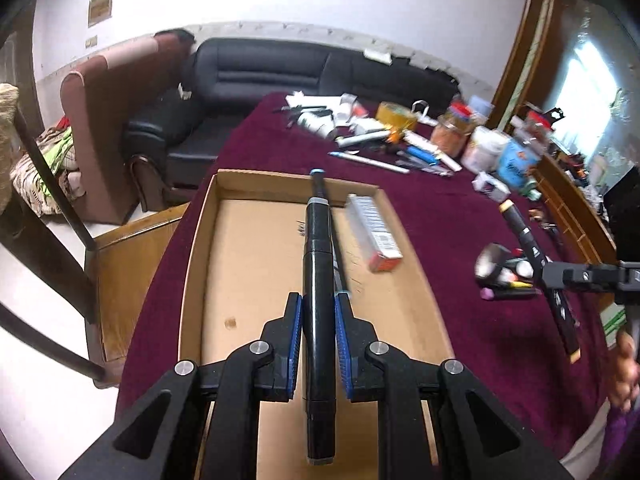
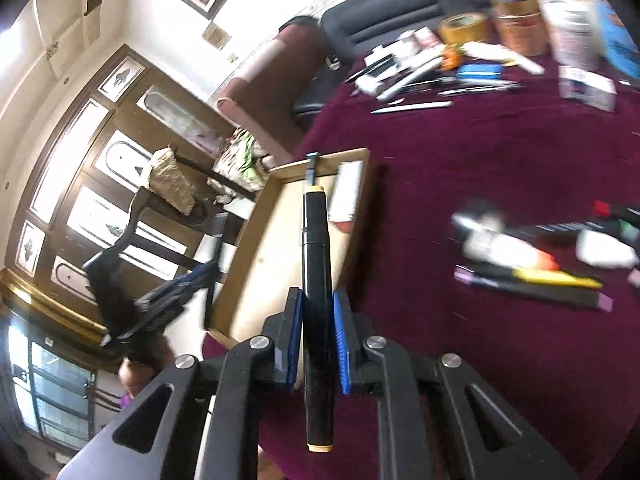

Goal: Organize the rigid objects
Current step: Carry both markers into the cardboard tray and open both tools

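Observation:
My left gripper (image 1: 318, 304) is shut on a black marker (image 1: 318, 280) with grey ends, held over the open cardboard box (image 1: 200, 240) on the maroon tablecloth. Inside the box lie a thin pen with a blue tip (image 1: 318, 178) and a small white and orange carton (image 1: 374, 232). In the right wrist view my right gripper (image 2: 318, 300) is shut on a black marker with cream ends (image 2: 316, 248), above the cloth near the box (image 2: 248, 248). The left wrist view shows that right gripper (image 1: 548, 272) and its marker (image 1: 520, 232) to the right of the box. The left gripper (image 2: 188, 284) appears blurred at the box's left.
A loose pile of markers and pens (image 2: 520, 260) lies on the cloth to the right of the box. The far end holds a tape roll (image 1: 396, 114), jars, cartons and several pens. A dark sofa (image 1: 280, 72) and a wooden chair (image 1: 52, 184) stand beyond the table's edges.

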### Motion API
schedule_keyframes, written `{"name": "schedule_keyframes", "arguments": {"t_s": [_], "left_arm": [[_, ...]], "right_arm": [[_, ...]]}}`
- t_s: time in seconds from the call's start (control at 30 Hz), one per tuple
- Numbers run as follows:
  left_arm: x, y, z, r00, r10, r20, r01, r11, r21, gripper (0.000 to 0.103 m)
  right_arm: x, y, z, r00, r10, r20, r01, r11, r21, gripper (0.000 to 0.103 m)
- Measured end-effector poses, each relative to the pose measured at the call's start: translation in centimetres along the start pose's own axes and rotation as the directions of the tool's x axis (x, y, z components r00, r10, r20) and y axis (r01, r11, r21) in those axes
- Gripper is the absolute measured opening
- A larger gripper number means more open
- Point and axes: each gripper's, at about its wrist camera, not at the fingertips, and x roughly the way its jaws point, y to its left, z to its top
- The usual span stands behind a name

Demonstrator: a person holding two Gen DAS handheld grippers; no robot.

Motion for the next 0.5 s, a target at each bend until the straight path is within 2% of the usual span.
{"name": "schedule_keyframes", "arguments": {"t_s": [0.1, 0.2, 0.3, 0.5], "left_arm": [[3.2, 0.6, 1.5, 0.998, 0.03, -0.047, -0.03, 1.0, 0.001, 0.016], [5.5, 1.4, 2.5, 0.996, 0.015, -0.091, -0.018, 0.999, -0.035, 0.016], [7.3, 2.0, 3.7, 0.994, 0.031, -0.107, -0.036, 0.998, -0.053, 0.016], [9.2, 3.0, 5.0, 0.992, 0.027, -0.121, -0.037, 0.996, -0.078, 0.016]], "right_arm": [[4.6, 1.3, 2.2, 0.999, -0.013, -0.039, 0.014, 1.0, 0.024, 0.015], [8.6, 1.8, 4.0, 0.997, -0.025, -0.075, 0.03, 0.997, 0.065, 0.015], [12.0, 1.8, 5.4, 0.991, -0.089, -0.097, 0.097, 0.992, 0.081, 0.015], [15.2, 0.1, 6.8, 0.983, -0.142, -0.119, 0.157, 0.979, 0.13, 0.015]]}}
